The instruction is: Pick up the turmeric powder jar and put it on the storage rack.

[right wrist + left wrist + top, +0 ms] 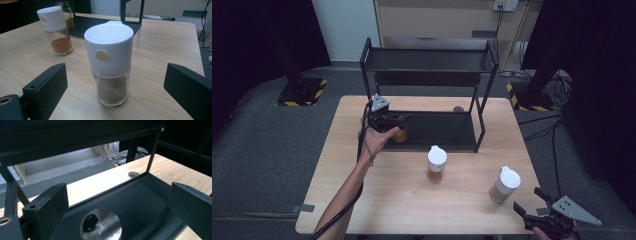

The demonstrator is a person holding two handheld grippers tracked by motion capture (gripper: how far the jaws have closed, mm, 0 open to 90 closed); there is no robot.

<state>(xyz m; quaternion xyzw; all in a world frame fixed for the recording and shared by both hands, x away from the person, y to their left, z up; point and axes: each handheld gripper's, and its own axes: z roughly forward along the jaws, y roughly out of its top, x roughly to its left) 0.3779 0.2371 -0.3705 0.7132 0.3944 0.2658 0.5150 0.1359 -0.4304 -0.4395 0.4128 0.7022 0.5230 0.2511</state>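
A small glass jar with a round metal lid [101, 225] and an amber fill [400, 135] stands on the lower tray of a black two-tier rack [477, 120]. My left gripper [398, 120] hovers just above that lid, jaws wide apart and not touching it [117, 205]. Two white-capped spice jars stand on the table: one with orange powder [436, 163] in the middle and one with brown powder [505, 184] at the front right. My right gripper [528, 200] stands open facing the brown-powder jar [110, 55], which sits ahead of its jaws, apart from them.
The light wooden table [377, 200] has bare wood to the left and front. The rack's upper shelf [427, 60] overhangs the lower tray [150, 195]. Its thin uprights [482, 107] stand at the corners. Dark stands and cables lie on the floor behind.
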